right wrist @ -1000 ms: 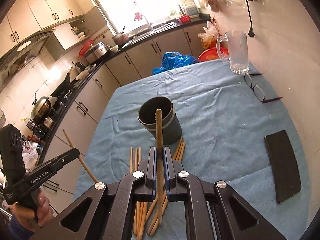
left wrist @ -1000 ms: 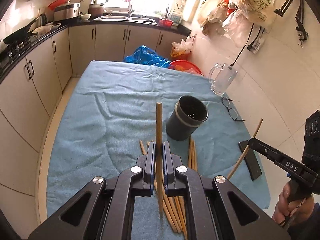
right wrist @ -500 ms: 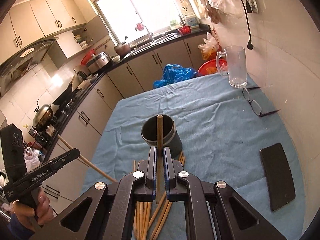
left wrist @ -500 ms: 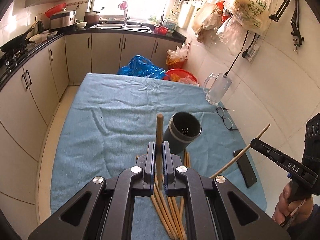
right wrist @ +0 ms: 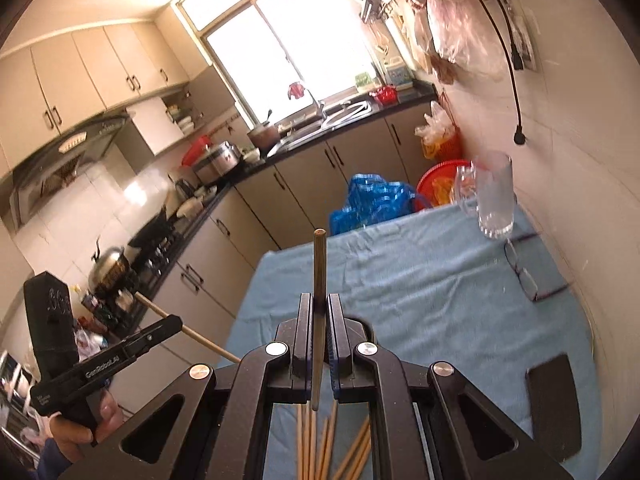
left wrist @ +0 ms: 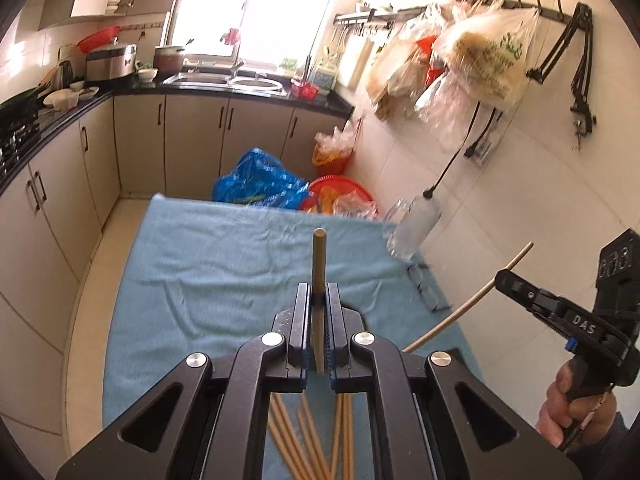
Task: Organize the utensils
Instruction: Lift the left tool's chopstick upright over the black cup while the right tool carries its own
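Kitchen bench under a blue cloth [left wrist: 224,264]. Nearest, loose chopsticks [left wrist: 308,436] lie flat on it, right below both claws, pointing roughly away from the cameras. Left claw [left wrist: 319,312] is clamped on one chopstick [left wrist: 319,264], long axis straight up between the fingers; right claw [right wrist: 320,316] grips another chopstick [right wrist: 319,264] the same way. The holder cup is not in view in either camera (probably under the claw bodies, a guess), so which hand is nearer cannot be told. Likely next: tip sticks downward into the cup. Farther off: eyeglasses [right wrist: 528,276], then glass mug [right wrist: 494,200].
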Available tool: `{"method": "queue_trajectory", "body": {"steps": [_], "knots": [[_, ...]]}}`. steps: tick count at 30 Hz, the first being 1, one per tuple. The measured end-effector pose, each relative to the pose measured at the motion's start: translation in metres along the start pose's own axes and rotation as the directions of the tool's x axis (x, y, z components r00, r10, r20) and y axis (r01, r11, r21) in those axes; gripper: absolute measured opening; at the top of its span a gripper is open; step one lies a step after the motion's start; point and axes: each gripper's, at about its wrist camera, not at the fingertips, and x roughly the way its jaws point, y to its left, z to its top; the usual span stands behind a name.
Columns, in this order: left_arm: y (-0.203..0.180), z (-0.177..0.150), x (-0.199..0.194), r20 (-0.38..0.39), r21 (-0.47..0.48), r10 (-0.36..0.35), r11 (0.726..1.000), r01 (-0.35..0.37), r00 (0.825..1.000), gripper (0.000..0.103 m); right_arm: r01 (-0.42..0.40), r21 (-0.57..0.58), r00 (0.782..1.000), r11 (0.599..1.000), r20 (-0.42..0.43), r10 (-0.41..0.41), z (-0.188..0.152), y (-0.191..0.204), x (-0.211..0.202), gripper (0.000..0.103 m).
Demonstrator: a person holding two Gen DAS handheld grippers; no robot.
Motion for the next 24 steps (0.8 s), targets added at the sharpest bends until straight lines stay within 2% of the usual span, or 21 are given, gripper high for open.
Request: {"method": "queue_trajectory", "body": {"steps": [4,8,16,24], "knots": [[-0.008,0.024,0.005,0.027,-0.002,-0.016,1.000,0.016,1.000,0.006,0.008,0.009,0.999,1.000,0.035,-0.008,0.024,-0.004,0.006,0.006],[-0.015,0.033,0.029,0.013,0.002,-0.001,1.000,0.001,1.000,0.006,0.025,0.027,0.999,0.999,0.033,-0.026,0.036,-0.013,0.021,0.006],[-0.012,0.013,0.086,-0.085,-0.012,0.029,0.999,-0.031,0.996,0.006,0.055,0.101,0.996,0.993,-0.076,-0.048,0.023,-0.043,0.071,0.006],[0.000,-0.002,0.110,-0.136,-0.036,0.053,0.998,-0.058,0.989,0.006,0.073,0.123,0.986,0.990,-0.157,-0.054,0.007,-0.057,0.104,0.007]]}}
